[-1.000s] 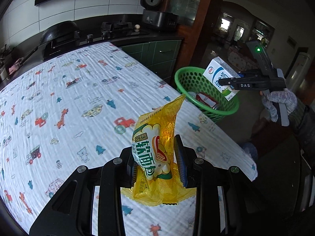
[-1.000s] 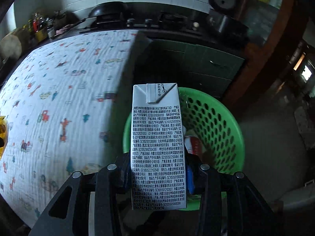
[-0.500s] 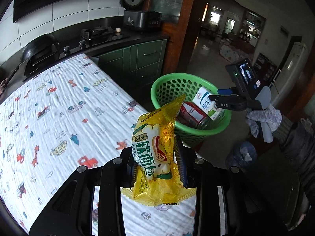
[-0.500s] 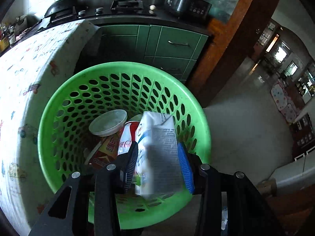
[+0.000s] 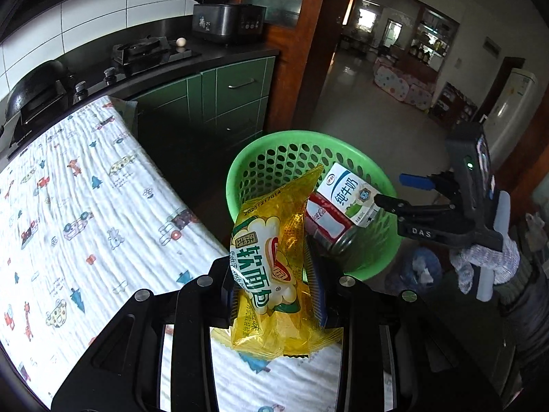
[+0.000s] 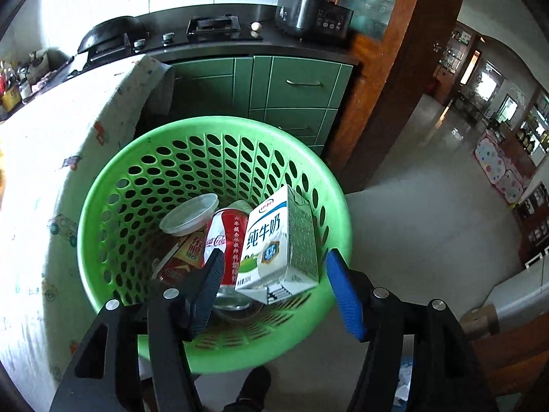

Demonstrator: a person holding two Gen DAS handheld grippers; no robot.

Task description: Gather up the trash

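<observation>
My left gripper (image 5: 274, 278) is shut on a yellow snack wrapper (image 5: 274, 261), held upright over the table's right edge, close to the green perforated basket (image 5: 274, 144). My right gripper (image 6: 274, 274) is open above the basket (image 6: 113, 185); it also shows in the left wrist view (image 5: 394, 190). The white and blue milk carton (image 6: 278, 240) lies free in the basket, leaning on a red cola can (image 6: 223, 237). A white lid (image 6: 188, 214) and a red packet (image 6: 185, 257) lie beside them.
The table with the printed white cloth (image 5: 85, 206) lies to the left of the basket. Green cabinets (image 6: 274, 86) and a dark counter with a stove and rice cooker (image 6: 302, 3) stand behind. Tiled floor opens to the right.
My right gripper has opened and let go of the milk carton, which dropped into the basket. My left gripper has carried the yellow wrapper further right, nearer the basket.
</observation>
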